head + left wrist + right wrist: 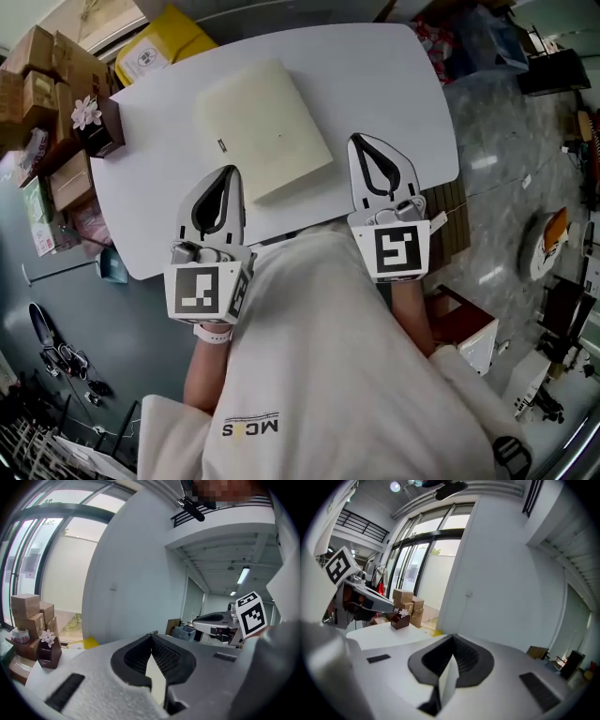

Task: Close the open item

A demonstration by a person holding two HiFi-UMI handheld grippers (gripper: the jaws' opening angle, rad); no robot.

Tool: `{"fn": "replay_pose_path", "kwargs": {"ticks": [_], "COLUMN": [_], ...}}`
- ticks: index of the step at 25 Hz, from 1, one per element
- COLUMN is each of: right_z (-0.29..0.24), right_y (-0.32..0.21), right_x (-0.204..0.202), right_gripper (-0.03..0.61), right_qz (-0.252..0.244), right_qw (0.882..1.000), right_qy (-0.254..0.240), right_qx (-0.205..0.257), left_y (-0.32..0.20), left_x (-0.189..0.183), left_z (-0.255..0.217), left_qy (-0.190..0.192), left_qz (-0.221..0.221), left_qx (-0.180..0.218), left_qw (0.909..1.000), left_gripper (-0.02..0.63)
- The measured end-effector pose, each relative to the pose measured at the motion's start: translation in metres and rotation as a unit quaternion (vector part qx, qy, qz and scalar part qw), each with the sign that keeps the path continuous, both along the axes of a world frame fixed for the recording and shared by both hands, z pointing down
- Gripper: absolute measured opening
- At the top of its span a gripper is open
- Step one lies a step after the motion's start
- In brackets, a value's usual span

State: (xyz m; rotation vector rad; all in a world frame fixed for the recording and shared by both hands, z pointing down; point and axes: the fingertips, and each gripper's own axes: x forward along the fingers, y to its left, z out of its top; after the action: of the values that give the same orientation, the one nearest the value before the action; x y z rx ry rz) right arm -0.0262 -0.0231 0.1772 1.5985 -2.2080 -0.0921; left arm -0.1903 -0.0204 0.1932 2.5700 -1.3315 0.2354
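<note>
My left hand-held gripper (230,178) and right hand-held gripper (361,145) hover with jaws pressed together and empty, just on my side of the flat cream case (262,127) on the white tabletop (375,75). From above, its lid looks already down. I judge it best to check its near edge for a gap, then press there gently with closed tips.

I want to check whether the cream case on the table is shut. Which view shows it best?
The head view: the cream case lies whole on the white table, seen from above. The left gripper view gives only a cream sliver behind its jaws; the right gripper view shows a pale sliver I cannot identify.
</note>
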Motion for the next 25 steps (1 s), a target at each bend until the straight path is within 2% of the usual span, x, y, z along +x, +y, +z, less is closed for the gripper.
{"fn": "replay_pose_path", "kwargs": {"ticks": [5, 16, 25], "right_z": [-0.014, -0.004, -0.002], "right_y": [0.012, 0.03, 0.038], "right_x": [0.008, 0.014, 0.008], "right_gripper": [0.015, 0.015, 0.015], "right_qz": [0.02, 0.043, 0.031], "right_qw": [0.998, 0.994, 0.997], "right_qy": [-0.047, -0.096, -0.073], "right_qx": [0.025, 0.011, 0.009], "left_y": [0.005, 0.013, 0.014], "left_x": [0.001, -0.004, -0.004], "left_z": [-0.011, -0.009, -0.014], "left_qy": [0.01, 0.016, 0.021], "left_qz": [0.007, 0.023, 0.021], "left_qx": [0.013, 0.011, 0.023], "left_qw": [0.9998, 0.9995, 0.9993], "left_gripper": [0.026, 0.026, 0.026]}}
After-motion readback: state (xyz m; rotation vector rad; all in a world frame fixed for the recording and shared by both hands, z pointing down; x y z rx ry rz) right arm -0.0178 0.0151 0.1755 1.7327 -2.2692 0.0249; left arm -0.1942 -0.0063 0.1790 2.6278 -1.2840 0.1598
